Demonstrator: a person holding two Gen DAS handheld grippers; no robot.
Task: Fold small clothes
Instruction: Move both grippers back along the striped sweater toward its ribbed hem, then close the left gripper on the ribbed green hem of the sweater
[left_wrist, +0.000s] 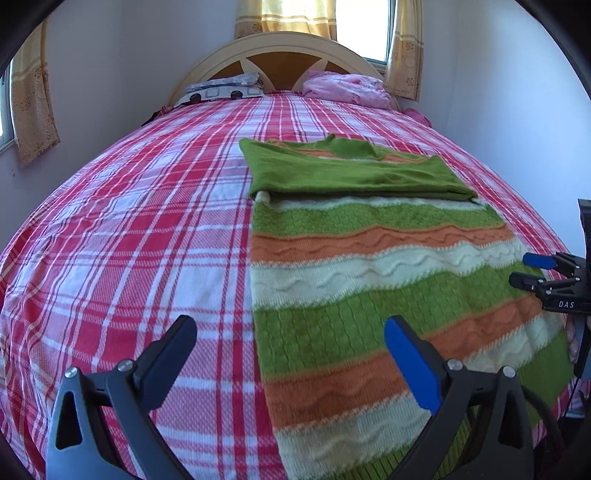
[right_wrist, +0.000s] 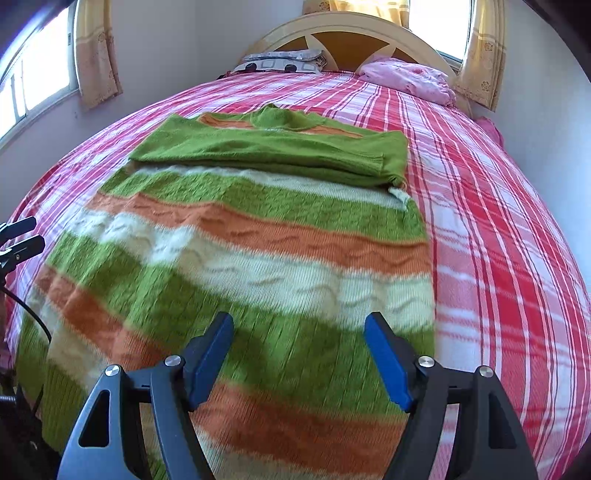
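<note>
Your left gripper (left_wrist: 291, 339) hovers with jaws spread at the striped green, orange and cream knitted sweater's (left_wrist: 369, 266) near left edge; it lies flat on the red plaid bedsheet (left_wrist: 147, 221), sleeves folded across. Your right gripper (right_wrist: 299, 338) hangs wide open, seemingly just above the blurred hem.

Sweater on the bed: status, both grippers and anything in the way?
Left gripper open, empty, at sweater's left edge. Right gripper open, empty, above hem end. Striped sweater flat on plaid bedspread, green sleeves already folded across chest. Nothing in the way.
</note>
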